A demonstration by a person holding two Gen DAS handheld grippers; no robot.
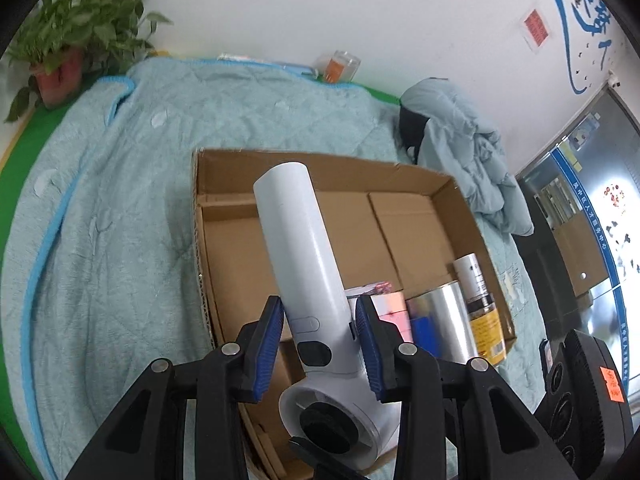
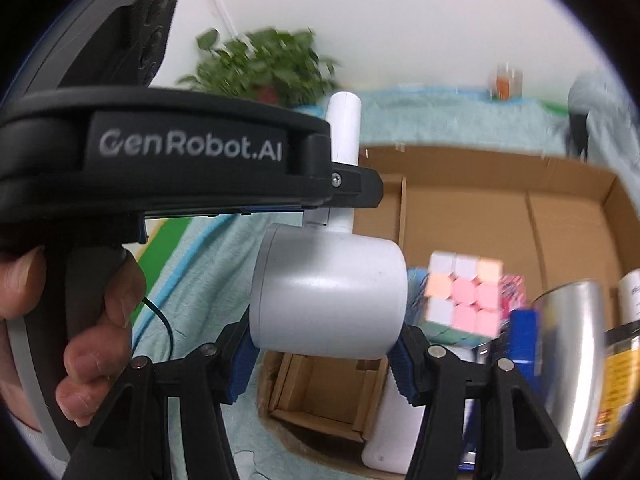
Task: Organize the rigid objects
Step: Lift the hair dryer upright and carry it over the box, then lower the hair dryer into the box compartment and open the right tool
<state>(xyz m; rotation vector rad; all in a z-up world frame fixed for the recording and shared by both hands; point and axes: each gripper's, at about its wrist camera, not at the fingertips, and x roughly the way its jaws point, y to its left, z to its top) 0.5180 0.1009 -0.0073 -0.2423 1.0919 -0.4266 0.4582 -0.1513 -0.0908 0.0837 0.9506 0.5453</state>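
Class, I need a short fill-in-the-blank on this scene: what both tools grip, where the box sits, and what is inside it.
1. Both tools grip one white handheld ____: the left tool on its handle, the right tool on its round head.
2. The cardboard box sits on a light ____ blanket.
3. In the box, the puzzle cube shows mostly ____ squares.
4. Beside the cube stands a shiny ____ can.

Missing words: fan; blue; pink; silver

Both grippers tilt downward. The left gripper (image 1: 320, 344) clamps a white hair dryer's (image 1: 304, 264) handle between blue pads; the right gripper (image 2: 324, 364) pinches its barrel. A hand (image 2: 76, 320) wraps the left gripper's grip.
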